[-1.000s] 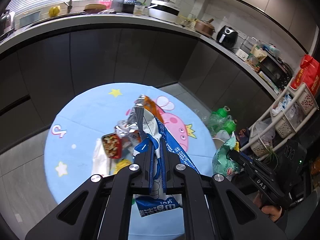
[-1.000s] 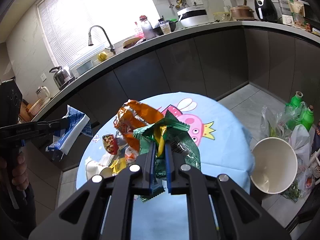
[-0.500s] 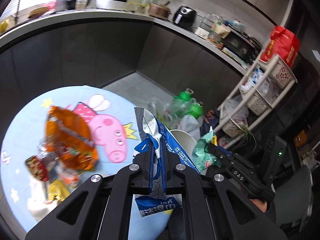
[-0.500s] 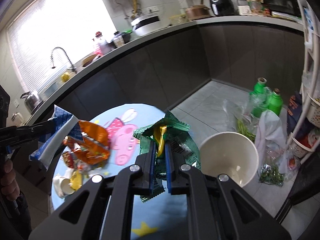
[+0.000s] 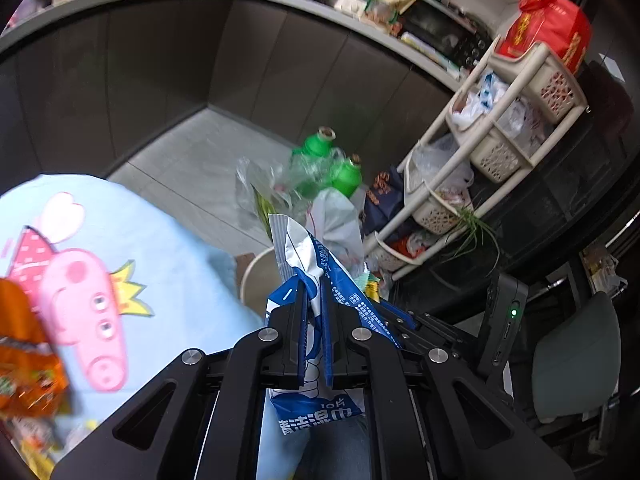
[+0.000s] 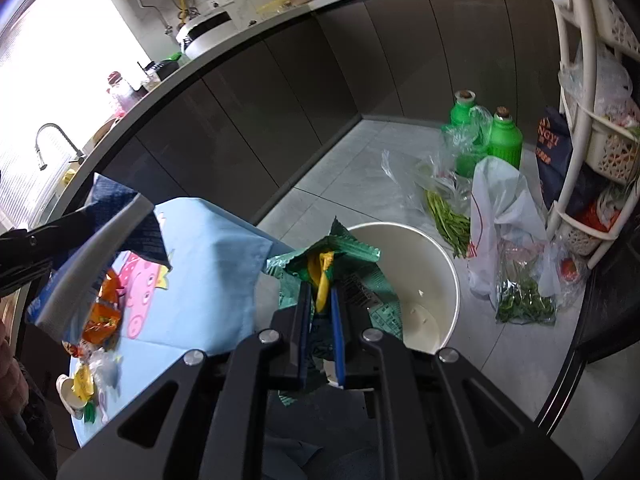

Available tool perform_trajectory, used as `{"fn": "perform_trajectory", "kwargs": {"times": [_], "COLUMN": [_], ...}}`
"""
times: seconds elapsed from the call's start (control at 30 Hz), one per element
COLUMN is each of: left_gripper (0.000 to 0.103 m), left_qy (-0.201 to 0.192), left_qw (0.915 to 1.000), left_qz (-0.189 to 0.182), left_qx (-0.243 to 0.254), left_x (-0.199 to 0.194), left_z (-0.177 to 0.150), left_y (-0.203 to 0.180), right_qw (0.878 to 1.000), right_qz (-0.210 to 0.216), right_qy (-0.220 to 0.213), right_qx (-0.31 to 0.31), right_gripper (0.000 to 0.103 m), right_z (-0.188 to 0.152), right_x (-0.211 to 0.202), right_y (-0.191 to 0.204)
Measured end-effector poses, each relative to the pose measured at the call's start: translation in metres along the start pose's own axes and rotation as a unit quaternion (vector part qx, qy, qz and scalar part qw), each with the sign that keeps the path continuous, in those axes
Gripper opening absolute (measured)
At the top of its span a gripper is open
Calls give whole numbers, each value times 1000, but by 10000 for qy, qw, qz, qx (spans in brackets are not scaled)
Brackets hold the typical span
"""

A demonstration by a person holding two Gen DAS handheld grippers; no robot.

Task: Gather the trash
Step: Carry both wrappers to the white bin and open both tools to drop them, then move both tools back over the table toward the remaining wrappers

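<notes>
My left gripper (image 5: 315,300) is shut on a blue and white wet-wipe packet (image 5: 308,256), held past the table's right edge, with the white bin (image 5: 258,276) partly hidden behind it. In the right wrist view that packet (image 6: 100,248) hangs at the left. My right gripper (image 6: 320,296) is shut on a green wrapper with a yellow piece (image 6: 332,268), just over the near rim of the white bin (image 6: 424,280) on the floor. More trash, an orange snack bag (image 6: 102,316) and small wrappers, lies on the blue tablecloth (image 6: 208,280).
Green bottles (image 6: 506,140) and plastic bags with green vegetables (image 6: 520,300) sit on the floor beyond the bin. A white basket rack (image 5: 488,144) stands at the right, dark cabinets run along the back. A grey chair (image 5: 576,360) is at the far right.
Both grippers swung right and down from over the table toward the bin, each keeping its wrapper. The bin now lies directly under the right gripper's tips.
</notes>
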State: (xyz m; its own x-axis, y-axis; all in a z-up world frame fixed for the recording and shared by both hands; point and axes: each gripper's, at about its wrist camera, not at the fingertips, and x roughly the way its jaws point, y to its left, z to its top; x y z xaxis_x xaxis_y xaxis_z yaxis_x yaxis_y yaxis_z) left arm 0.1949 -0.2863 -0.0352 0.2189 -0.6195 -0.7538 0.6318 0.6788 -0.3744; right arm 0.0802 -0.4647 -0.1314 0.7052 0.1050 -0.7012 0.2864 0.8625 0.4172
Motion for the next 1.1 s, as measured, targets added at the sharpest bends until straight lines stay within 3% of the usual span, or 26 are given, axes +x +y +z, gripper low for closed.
{"fn": "perform_trajectory", "kwargs": {"times": [0.27,0.33,0.4,0.43,0.47,0.5,0.57,0.63,0.67,0.77,1.1], "left_gripper": [6,10,27,47,57,60,77,86,92,94,94], "left_qy": [476,496,429,361,292,204,120,-26,-78,-288,-562], "left_qw": [9988,9986,9984,9983,9982,9982,9979,9975,9972,9956,9924], "left_qz": [109,174,325,411,473,535,618,702,742,888,1099], "left_qx": [99,114,189,206,206,200,151,112,100,31,-29], "left_x": [81,95,103,104,104,103,100,93,90,75,12], "left_z": [14,16,18,18,19,20,21,20,19,16,3], "left_y": [6,6,6,6,6,6,7,8,8,9,3], "right_qw": [9995,9993,9991,9989,9986,9983,9978,9975,9973,9973,9973], "right_qz": [-136,-183,-255,-313,-383,-432,-493,-525,-535,-523,-376], "right_qy": [296,312,340,332,307,288,232,162,128,99,-12], "right_qx": [59,23,-37,-121,-215,-278,-380,-451,-478,-504,-629], "right_gripper": [13,23,36,41,44,51,61,84,89,100,99], "right_z": [2,2,2,1,0,-2,-5,-7,-8,-9,-3], "right_x": [48,55,60,62,62,62,59,53,51,44,11], "right_y": [-29,-32,-35,-35,-35,-34,-35,-35,-35,-33,7]}}
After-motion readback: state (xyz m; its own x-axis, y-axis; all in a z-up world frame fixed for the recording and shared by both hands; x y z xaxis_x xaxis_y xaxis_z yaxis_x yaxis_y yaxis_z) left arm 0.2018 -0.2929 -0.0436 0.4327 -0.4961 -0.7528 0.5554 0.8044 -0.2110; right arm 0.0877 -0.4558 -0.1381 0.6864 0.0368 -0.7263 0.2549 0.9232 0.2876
